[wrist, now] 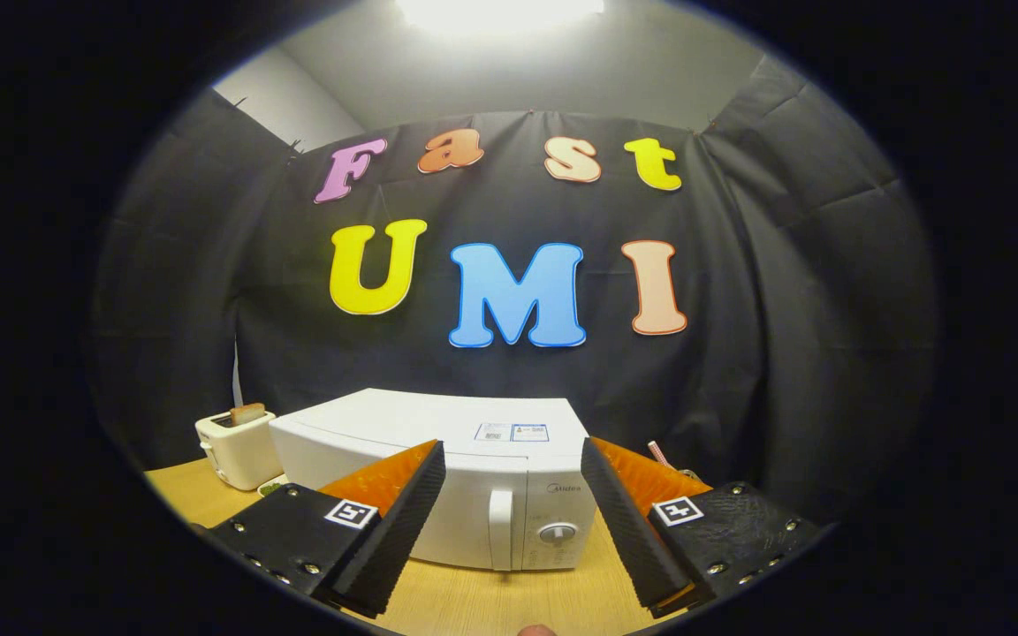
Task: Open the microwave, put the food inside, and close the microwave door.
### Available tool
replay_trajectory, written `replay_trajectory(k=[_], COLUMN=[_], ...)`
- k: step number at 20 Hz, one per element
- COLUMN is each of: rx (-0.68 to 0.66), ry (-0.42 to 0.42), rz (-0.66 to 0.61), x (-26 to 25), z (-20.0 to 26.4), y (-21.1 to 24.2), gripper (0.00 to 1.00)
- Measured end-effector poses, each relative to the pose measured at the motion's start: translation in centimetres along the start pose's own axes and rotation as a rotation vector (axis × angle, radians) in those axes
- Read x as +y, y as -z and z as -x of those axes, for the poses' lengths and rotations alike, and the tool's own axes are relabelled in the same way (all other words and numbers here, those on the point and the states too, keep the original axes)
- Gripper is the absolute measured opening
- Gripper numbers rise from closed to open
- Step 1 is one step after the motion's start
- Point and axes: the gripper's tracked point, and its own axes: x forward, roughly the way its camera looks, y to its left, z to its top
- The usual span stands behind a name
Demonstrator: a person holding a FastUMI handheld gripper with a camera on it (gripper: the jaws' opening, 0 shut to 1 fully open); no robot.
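Black cloth hangs as the back wall (pixel 739 353) of the booth, with a pale grey ceiling and a bright lamp (pixel 500 11) above it. Below, a light wooden table (pixel 509 601) carries a white microwave (pixel 438 442), which stands in the middle with its door shut; the door's upright white handle (pixel 500 528) sits just left of a round dial (pixel 557 533), and a small sticker (pixel 513 432) lies on the flat top. To the left of the microwave, close beside its corner, stands a cream toaster (pixel 235 449) with a slice of bread (pixel 246 412) poking out of its slot. Something small and green (pixel 270 487) lies on the table between the toaster and the microwave, too hidden to make out. A striped red and white stick (pixel 660 455) shows behind the right finger, next to the microwave's right side. The gripper (pixel 513 481) is spread wide, holding nothing; its two fingers (pixel 403 521) frame the handle and dial, which lie just ahead of them and between them, not touching either one.
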Motion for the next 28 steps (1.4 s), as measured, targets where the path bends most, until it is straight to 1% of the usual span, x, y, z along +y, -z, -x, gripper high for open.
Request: replay_trajectory(k=[4, 8, 15, 22, 24, 25, 26, 27, 28], rx=[0.045, 0.092, 0.206, 0.313, 0.339, 0.351, 0.365, 0.376, 0.386], ry=[-0.010, -0.022, -0.002, 0.008, 0.016, 0.013, 0.018, 0.030, 0.029], rz=[-0.012, 0.010, -0.002, -0.069, -0.083, -0.089, -0.092, -0.092, -0.102], x=[0.4, 0.8, 0.6, 0.8, 0.9, 1.0, 1.0, 0.7, 0.8], z=[-1.9, -3.6, -5.8, -7.0, -7.3, -7.3, -7.4, -7.6, -7.9], y=[2.6, 5.2, 10.3, 14.0, 14.8, 15.0, 15.5, 15.7, 16.1], gripper=[0.98, 0.98, 0.98, 0.98, 0.85, 0.75, 0.74, 0.63, 0.56])
